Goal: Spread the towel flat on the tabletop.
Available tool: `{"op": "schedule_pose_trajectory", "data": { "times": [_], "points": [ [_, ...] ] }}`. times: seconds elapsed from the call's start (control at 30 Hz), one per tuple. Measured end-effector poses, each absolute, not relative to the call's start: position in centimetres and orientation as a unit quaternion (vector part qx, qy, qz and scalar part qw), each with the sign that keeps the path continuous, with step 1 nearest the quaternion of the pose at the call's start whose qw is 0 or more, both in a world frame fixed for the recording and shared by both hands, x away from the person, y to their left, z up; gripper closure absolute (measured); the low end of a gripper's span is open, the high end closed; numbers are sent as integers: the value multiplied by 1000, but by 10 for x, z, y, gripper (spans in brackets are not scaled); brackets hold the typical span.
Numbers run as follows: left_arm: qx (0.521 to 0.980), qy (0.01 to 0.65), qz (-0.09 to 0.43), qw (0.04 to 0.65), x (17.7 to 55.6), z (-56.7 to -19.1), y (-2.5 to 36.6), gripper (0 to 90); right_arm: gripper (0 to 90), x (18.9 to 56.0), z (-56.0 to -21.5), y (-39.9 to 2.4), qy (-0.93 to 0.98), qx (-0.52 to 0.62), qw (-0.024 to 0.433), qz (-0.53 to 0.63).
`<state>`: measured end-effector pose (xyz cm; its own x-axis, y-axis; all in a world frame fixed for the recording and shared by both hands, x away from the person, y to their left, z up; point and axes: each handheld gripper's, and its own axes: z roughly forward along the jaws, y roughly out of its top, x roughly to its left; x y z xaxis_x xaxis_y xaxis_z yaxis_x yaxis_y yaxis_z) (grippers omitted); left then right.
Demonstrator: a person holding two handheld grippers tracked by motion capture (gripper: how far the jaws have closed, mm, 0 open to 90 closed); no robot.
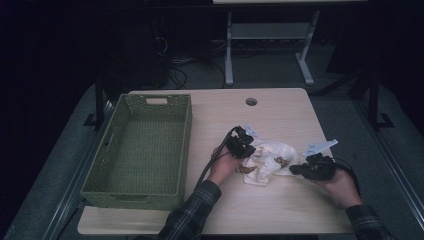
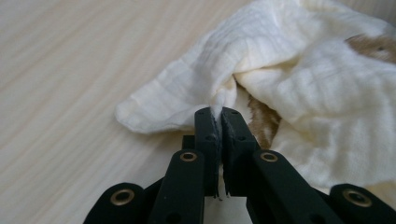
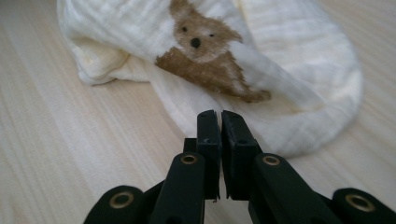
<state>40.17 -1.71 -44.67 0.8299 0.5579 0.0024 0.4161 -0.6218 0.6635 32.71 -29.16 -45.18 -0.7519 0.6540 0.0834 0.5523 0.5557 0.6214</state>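
Note:
A cream cloth (image 1: 267,161) with a brown bear print lies crumpled on the wooden table (image 1: 280,210), right of the middle. My left gripper (image 1: 248,150) is at the cloth's left side. In the left gripper view the jaws of the left gripper (image 2: 218,112) are shut on a pinched fold of the cloth (image 2: 303,93). My right gripper (image 1: 296,170) is at the cloth's right edge. In the right gripper view the jaws of the right gripper (image 3: 218,114) are pressed together at the near hem of the cloth (image 3: 289,51), below the bear print (image 3: 205,51).
An empty green woven basket (image 1: 150,192) stands on the left part of the table. A round cable hole (image 1: 251,101) sits near the far edge. White desk legs (image 1: 229,55) and cables are on the floor beyond the table.

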Motion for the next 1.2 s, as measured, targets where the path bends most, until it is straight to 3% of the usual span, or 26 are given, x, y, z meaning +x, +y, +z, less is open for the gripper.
{"op": "schedule_pose_trajectory", "data": {
  "times": [0.6, 0.73, 0.83, 1.2],
  "points": [
    [850, 375, 154, 335, 420, -440, 25, 855, 872, 365, -448, -332, 846, 404, 140, 318],
    [847, 378, 154, 340, 420, -441, 23, 739, 850, 375, -456, -337, 843, 417, 134, 313],
    [846, 375, 149, 348, 416, -436, 24, 663, 748, 374, -452, -340, 834, 422, 133, 330],
    [854, 348, 118, 368, 382, -426, 28, 574, 723, 356, -431, -306, 841, 368, 108, 383]
  ]
}}
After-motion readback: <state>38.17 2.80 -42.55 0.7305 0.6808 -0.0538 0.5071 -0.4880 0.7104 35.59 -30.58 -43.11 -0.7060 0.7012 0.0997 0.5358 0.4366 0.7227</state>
